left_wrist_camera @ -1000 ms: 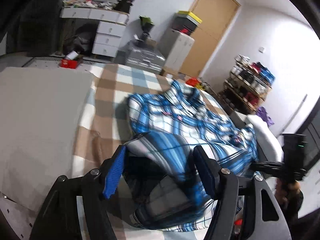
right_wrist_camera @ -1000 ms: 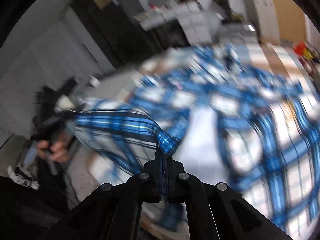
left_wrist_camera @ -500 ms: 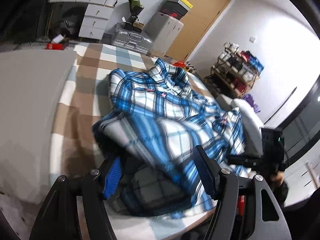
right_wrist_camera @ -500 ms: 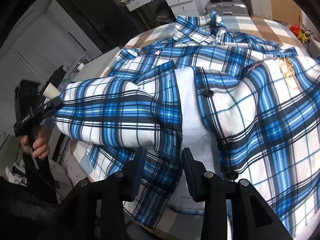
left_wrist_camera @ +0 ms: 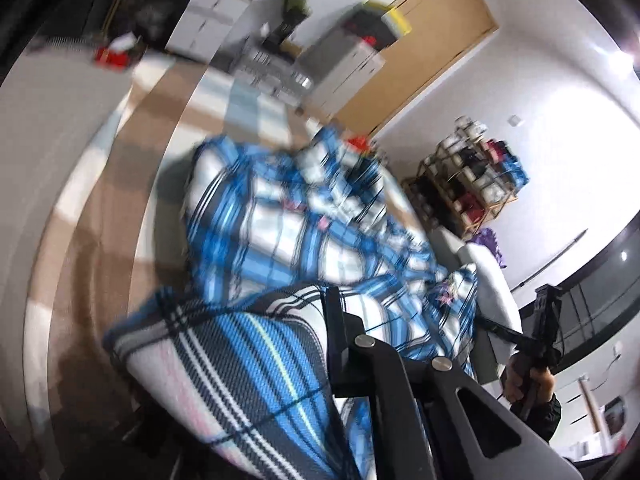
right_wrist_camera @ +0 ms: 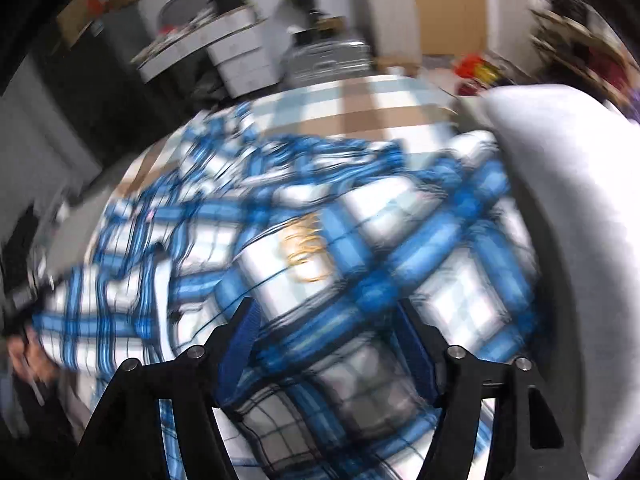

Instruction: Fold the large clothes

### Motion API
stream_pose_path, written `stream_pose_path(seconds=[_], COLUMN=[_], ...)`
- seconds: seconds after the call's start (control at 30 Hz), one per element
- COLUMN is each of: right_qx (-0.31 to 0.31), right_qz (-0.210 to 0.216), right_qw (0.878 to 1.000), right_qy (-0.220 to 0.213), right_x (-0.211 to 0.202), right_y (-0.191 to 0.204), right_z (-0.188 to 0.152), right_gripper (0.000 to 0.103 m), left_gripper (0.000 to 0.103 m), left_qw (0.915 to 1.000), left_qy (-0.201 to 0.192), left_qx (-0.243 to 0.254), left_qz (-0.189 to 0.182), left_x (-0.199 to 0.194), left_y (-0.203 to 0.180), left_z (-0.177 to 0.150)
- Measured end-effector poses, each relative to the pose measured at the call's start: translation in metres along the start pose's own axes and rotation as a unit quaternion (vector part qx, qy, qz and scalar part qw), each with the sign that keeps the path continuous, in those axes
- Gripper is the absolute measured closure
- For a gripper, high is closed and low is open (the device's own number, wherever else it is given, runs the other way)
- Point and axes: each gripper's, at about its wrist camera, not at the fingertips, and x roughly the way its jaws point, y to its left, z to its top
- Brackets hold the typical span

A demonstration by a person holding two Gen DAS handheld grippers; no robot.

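Note:
A blue, white and black plaid shirt lies spread on a bed with a checked brown, white and pale blue cover. In the left wrist view a fold of the shirt drapes over the left gripper and hides its left finger; only the right finger shows, so I cannot tell how the jaws stand. In the right wrist view the shirt fills the middle. My right gripper is open, its blue-padded fingers spread wide just above the shirt's near part. Both views are motion-blurred.
A white pillow lies at the bed's right side, against the shirt. The other hand-held gripper shows at the right. Drawers, a suitcase, a cabinet, a wooden door and a shoe rack stand beyond the bed.
The right gripper let go of the shirt edge, opened wide and swung right toward the pillow. The left gripper moved in under a shirt fold, which now covers its left finger.

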Motion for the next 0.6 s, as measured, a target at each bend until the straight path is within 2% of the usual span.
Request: stream_pose_path(seconds=[0.1, 0.17, 0.23, 0.27, 0.33, 0.4, 0.47, 0.53, 0.6], right_qx=[-0.124, -0.198, -0.223, -0.223, -0.188, -0.122, -0.115, -0.124, -0.142], right_qz=[-0.009, -0.017, -0.005, 0.01, 0.022, -0.009, -0.049, -0.064, -0.077], right_qw=[0.992, 0.98, 0.973, 0.971, 0.975, 0.982, 0.981, 0.979, 0.98], right_qy=[-0.024, 0.008, 0.058, 0.085, 0.112, 0.14, 0.149, 0.149, 0.118], right_x=[0.005, 0.02, 0.039, 0.05, 0.067, 0.082, 0.097, 0.104, 0.095], right_y=[0.027, 0.034, 0.029, 0.027, 0.021, 0.012, 0.013, 0.018, 0.028], right_z=[0.021, 0.038, 0.048, 0.056, 0.065, 0.062, 0.051, 0.038, 0.03], right_gripper=[0.034, 0.024, 0.023, 0.023, 0.022, 0.022, 0.024, 0.046, 0.085], left_gripper=[0.103, 0.103, 0.103, 0.103, 0.103, 0.103, 0.103, 0.103, 0.103], left_qw=[0.9997, 0.9995, 0.9995, 0.9995, 0.9995, 0.9996, 0.9995, 0.9994, 0.9993], left_qy=[-0.012, -0.014, -0.012, -0.011, -0.012, -0.014, -0.016, -0.016, -0.017], left_qx=[0.02, 0.025, 0.025, 0.024, 0.021, 0.015, 0.012, 0.011, 0.012], left_qz=[0.005, 0.012, 0.014, 0.015, 0.02, 0.02, 0.023, 0.028, 0.031], left_x=[-0.001, 0.0, 0.002, 0.004, 0.007, 0.008, 0.008, 0.009, 0.008], left_y=[-0.008, -0.011, -0.01, -0.008, -0.005, -0.003, -0.002, -0.002, -0.002], left_z=[0.009, 0.013, 0.014, 0.015, 0.013, 0.011, 0.01, 0.01, 0.011])
